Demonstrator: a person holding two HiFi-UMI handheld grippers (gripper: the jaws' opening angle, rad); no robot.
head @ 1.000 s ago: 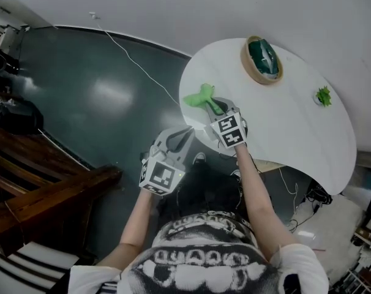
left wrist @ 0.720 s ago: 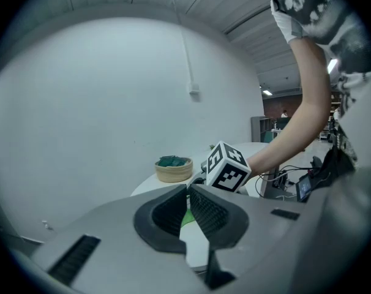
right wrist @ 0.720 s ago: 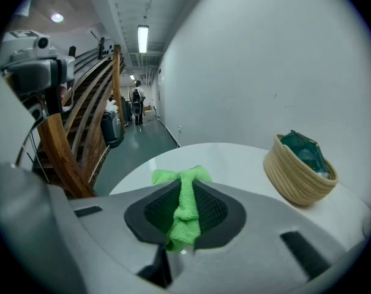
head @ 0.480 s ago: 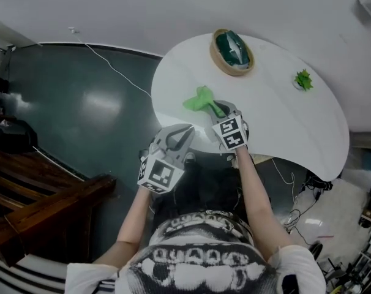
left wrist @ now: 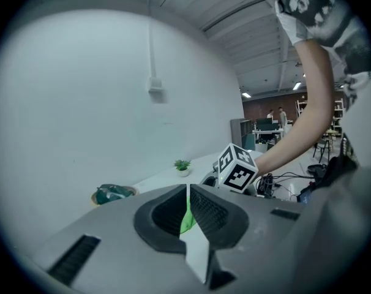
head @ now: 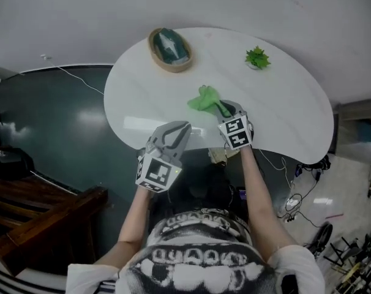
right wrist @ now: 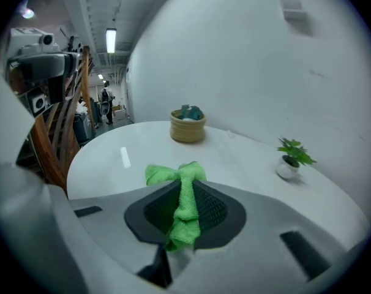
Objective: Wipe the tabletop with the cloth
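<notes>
A green cloth (head: pixel 205 99) lies bunched on the white round tabletop (head: pixel 277 109), its near end pinched in my right gripper (head: pixel 222 109). In the right gripper view the green cloth (right wrist: pixel 184 201) runs between the shut jaws and fans out beyond them. My left gripper (head: pixel 173 131) hovers at the table's near edge, left of the right one, jaws shut with nothing held. In the left gripper view a sliver of the cloth (left wrist: pixel 187 219) shows past the jaws, and the right gripper's marker cube (left wrist: pixel 237 169) is ahead.
A woven basket (head: pixel 169 49) with a dark green item stands at the table's far left. A small potted plant (head: pixel 256 58) sits at the far middle. Dark floor (head: pixel 51 121) lies left, with wooden stairs (head: pixel 32 225) lower left. Cables (head: pixel 296 198) trail under the table's right side.
The head view has swung, so the table now sits lower left in frame with more of it showing. The right gripper still holds the cloth; both grippers sit over the near edge.
</notes>
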